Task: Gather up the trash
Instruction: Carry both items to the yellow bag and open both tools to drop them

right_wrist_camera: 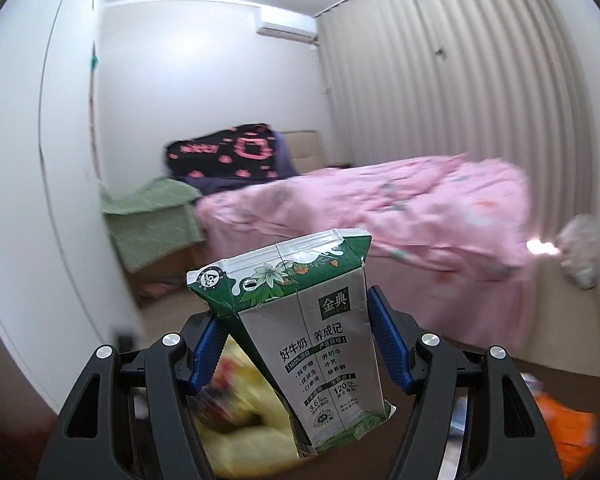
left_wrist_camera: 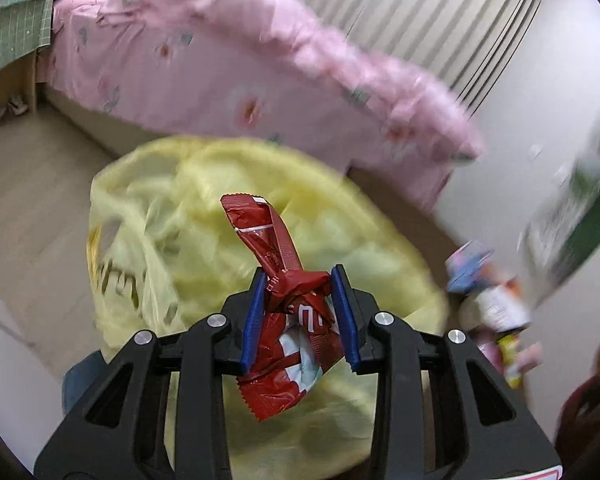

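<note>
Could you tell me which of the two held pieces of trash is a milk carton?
The green-and-white milk carton in the right gripper; the left gripper holds a crumpled red wrapper.

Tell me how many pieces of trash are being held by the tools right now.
2. A crumpled red wrapper sits clamped in the left tool, above the yellow bag. A flattened milk carton is gripped in the right tool. More blurred trash lies nearby.

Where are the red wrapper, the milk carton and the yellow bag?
red wrapper point(left_wrist_camera: 296, 316), left wrist view, crumpled middle between the fingers.
milk carton point(right_wrist_camera: 324, 344), right wrist view, printed front.
yellow bag point(left_wrist_camera: 228, 184), left wrist view, upper side.
</note>
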The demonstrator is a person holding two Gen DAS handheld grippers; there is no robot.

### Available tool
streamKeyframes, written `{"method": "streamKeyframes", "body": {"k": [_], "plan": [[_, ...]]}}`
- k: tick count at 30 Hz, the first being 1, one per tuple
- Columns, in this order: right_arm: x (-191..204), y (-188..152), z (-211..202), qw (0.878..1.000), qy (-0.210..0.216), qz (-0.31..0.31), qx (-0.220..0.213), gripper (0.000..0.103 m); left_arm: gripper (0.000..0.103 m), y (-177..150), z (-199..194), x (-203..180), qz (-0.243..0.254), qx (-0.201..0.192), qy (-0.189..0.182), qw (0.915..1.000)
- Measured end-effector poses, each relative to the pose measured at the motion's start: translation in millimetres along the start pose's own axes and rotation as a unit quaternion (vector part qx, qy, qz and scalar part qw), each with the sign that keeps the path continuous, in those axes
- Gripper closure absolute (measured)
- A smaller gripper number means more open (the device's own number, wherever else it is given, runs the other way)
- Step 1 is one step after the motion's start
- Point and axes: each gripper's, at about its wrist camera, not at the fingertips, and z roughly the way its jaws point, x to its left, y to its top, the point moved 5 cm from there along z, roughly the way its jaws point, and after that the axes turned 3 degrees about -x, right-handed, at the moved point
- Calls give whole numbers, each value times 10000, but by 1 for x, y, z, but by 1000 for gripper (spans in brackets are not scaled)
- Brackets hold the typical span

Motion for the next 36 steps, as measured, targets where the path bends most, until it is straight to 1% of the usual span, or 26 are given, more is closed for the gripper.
{"method": "streamKeyframes", "body": {"k": [2, 3, 5, 7, 8, 9, 11, 12, 15, 19, 21, 23, 24, 25, 26, 27, 29, 30, 31, 33, 36], "plan": [[9, -6, 27, 9987, 394, 290, 135, 40, 72, -9, 7, 7, 155, 145, 498, 9985], [14, -12, 47, 9963, 662, 480, 263, 40, 72, -14, 7, 16, 115, 207, 699, 9973], [23, -26, 76, 9915, 962, 718, 505, 40, 72, -22, 3, 27, -22, 255, 718, 9971], [27, -47, 107, 9833, 1292, 951, 860, 40, 72, -27, -1, 33, -39, 218, 793, 9966], [27, -58, 120, 9789, 1416, 1021, 1062, 40, 72, -29, -2, 36, -47, 199, 800, 9966], [26, -73, 135, 9749, 1443, 1031, 1344, 40, 72, -30, -3, 38, -89, 169, 782, 9968], [19, -93, 149, 9736, 1246, 851, 1713, 40, 72, -28, -8, 43, -171, 82, 766, 9969], [14, -103, 154, 9742, 1069, 679, 1868, 40, 72, -25, -11, 44, -222, 6, 730, 9971], [-6, -114, 152, 9755, 727, 519, 2010, 40, 72, -20, -19, 45, -362, -148, 511, 9979], [-19, -119, 143, 9752, 712, 682, 1982, 40, 72, -8, -19, 32, -393, -162, 200, 9989], [-20, -122, 140, 9752, 760, 757, 1937, 41, 72, -3, -22, 25, -364, -237, 162, 9989], [-22, -124, 140, 9739, 781, 854, 1950, 40, 72, 3, -29, 23, -436, -324, 102, 9985], [-20, -126, 134, 9721, 783, 964, 1991, 40, 67, 6, -31, 25, -489, -336, 60, 9982], [-22, -126, 136, 9702, 780, 1058, 2038, 40, 57, 8, -33, 27, -556, -357, -17, 9978], [-24, -127, 135, 9685, 737, 1151, 2083, 40, 52, 11, -38, 28, -627, -410, -56, 9972], [-24, -127, 133, 9690, 641, 1145, 2093, 40, 45, 15, -39, 29, -645, -447, -38, 9969], [-24, -124, 125, 9751, 376, 969, 1957, 40, 43, 21, -46, 29, -641, -537, 47, 9965], [-22, -120, 117, 9794, 320, 833, 1810, 40, 42, 24, -50, 28, -642, -601, 96, 9961], [-22, -118, 112, 9813, 308, 758, 1744, 40, 40, 27, -55, 27, -648, -678, 134, 9955], [-21, -114, 100, 9814, 317, 657, 1774, 40, 36, 32, -64, 24, -632, -855, 157, 9942], [-23, -114, 86, 9799, 349, 446, 1911, 40, 35, 37, -74, 18, -617, -1048, 92, 9925]]}}
